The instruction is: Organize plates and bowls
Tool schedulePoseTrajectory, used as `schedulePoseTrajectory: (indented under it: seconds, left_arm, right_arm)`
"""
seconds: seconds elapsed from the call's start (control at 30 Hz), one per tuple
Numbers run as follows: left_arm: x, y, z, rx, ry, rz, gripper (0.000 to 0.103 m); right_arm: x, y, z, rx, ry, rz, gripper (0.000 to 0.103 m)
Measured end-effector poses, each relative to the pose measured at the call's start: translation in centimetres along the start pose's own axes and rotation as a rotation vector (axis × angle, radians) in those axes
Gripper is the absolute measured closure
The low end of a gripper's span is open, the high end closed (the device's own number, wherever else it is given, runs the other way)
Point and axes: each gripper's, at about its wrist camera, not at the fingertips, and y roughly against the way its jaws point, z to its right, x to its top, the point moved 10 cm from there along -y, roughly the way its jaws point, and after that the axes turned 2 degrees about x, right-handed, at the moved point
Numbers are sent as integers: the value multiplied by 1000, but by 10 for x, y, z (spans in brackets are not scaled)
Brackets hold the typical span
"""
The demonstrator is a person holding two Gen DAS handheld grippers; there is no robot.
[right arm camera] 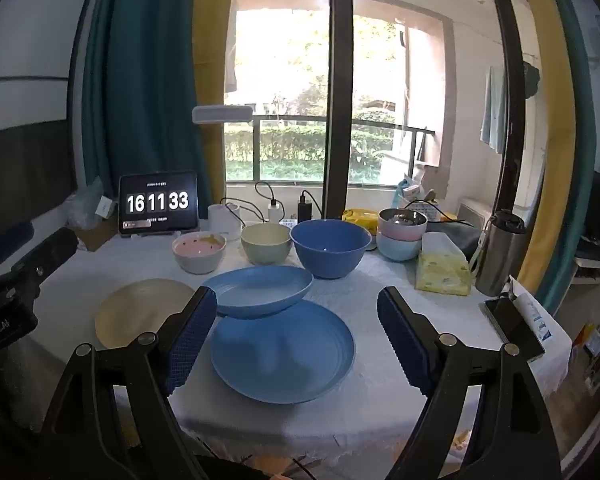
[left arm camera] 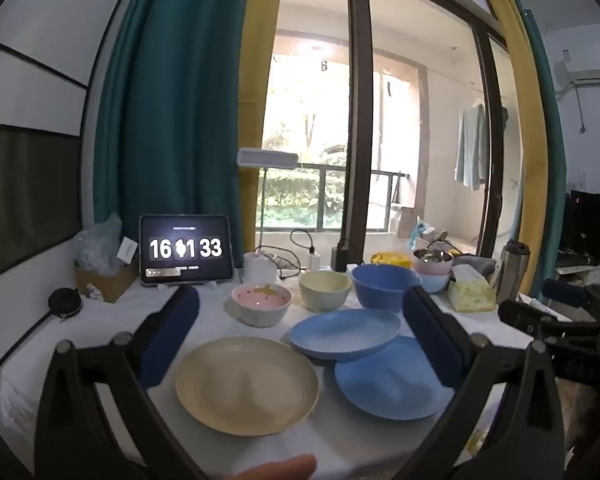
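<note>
On the white-clothed table lie a beige plate (left arm camera: 247,385) (right arm camera: 142,312), a flat blue plate (left arm camera: 392,380) (right arm camera: 283,350) and a deeper blue dish (left arm camera: 345,333) (right arm camera: 258,290) resting partly on its far edge. Behind stand a pink speckled bowl (left arm camera: 261,304) (right arm camera: 199,251), a cream bowl (left arm camera: 325,290) (right arm camera: 266,243) and a large blue bowl (left arm camera: 383,285) (right arm camera: 330,247). My left gripper (left arm camera: 300,324) is open and empty above the plates. My right gripper (right arm camera: 298,320) is open and empty over the blue plate.
Stacked small bowls (right arm camera: 400,232), a yellow tissue pack (right arm camera: 443,270), a steel flask (right arm camera: 500,256) and a phone (right arm camera: 514,328) sit at the right. A tablet clock (left arm camera: 186,249), a cardboard box (left arm camera: 104,280), chargers and a lamp stand at the back.
</note>
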Motion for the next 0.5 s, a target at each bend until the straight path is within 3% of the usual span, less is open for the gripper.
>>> schedulePoseTrajectory:
  seconds: [0.5]
  left_arm:
    - [2, -6, 4, -24, 20, -25, 0]
  right_arm:
    - [-1, -1, 8, -12, 11, 2, 18]
